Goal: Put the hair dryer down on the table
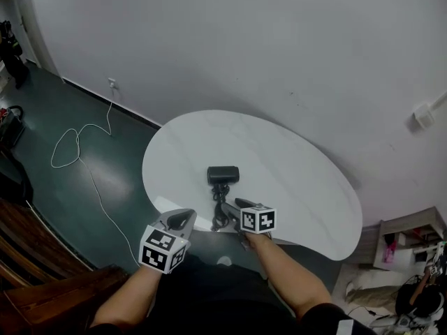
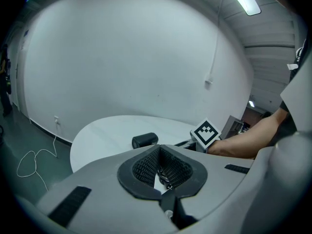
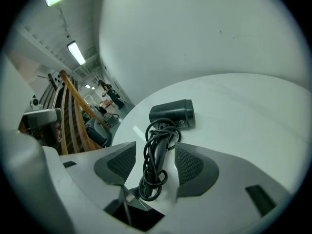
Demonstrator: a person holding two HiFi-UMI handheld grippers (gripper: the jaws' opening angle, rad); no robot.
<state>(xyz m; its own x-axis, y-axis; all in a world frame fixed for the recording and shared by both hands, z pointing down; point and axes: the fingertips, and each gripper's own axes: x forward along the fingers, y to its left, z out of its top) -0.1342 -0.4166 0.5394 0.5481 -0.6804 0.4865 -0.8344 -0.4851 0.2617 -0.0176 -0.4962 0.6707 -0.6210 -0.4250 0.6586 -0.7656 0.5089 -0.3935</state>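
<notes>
A black hair dryer (image 1: 223, 176) is seen lying on its side on the white table (image 1: 300, 166), close to the near edge. In the right gripper view, its cord-wrapped handle is shown between the wide-spread fingers of the right gripper (image 3: 155, 151), touched by neither pad. The left gripper (image 1: 180, 219) is held at the table's near edge, its fingers drawn together on nothing.

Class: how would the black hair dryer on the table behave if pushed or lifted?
The hair dryer lies on its side on a rounded barrel, so a push may rock or roll it slightly. The cord looped round its handle looks floppy and could slip loose when lifted. The body looks rigid.
</notes>
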